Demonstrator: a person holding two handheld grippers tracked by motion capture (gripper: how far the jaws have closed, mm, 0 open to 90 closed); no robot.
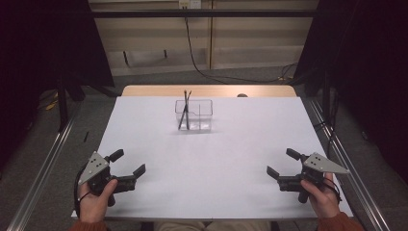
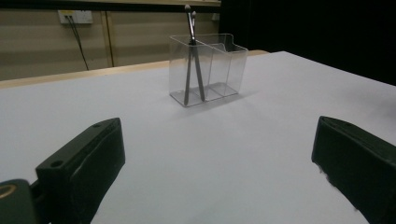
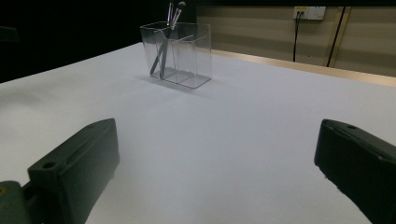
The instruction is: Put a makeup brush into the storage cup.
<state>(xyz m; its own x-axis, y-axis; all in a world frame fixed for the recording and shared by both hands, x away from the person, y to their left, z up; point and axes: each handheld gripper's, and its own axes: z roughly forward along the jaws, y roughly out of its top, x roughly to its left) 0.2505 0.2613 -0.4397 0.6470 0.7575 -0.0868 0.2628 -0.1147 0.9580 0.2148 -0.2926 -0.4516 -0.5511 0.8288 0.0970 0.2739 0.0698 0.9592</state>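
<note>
A clear plastic two-compartment holder (image 1: 194,115) stands at the far middle of the white table (image 1: 211,163). Two thin dark brushes (image 1: 184,109) lean in its left compartment, seen also in the left gripper view as brushes (image 2: 193,65) inside the holder (image 2: 208,67), and in the right gripper view as brushes (image 3: 166,39) in the holder (image 3: 177,53). My left gripper (image 1: 127,162) rests open at the near left, held by a hand. My right gripper (image 1: 283,162) rests open at the near right. Both have nothing between their jaws.
A wooden strip (image 1: 207,90) runs along the table's far edge. Beyond it a black cable (image 1: 202,67) trails across the floor from a wall socket (image 1: 188,4). Metal rails (image 1: 43,168) flank the table on both sides. Dark curtains stand at left and right.
</note>
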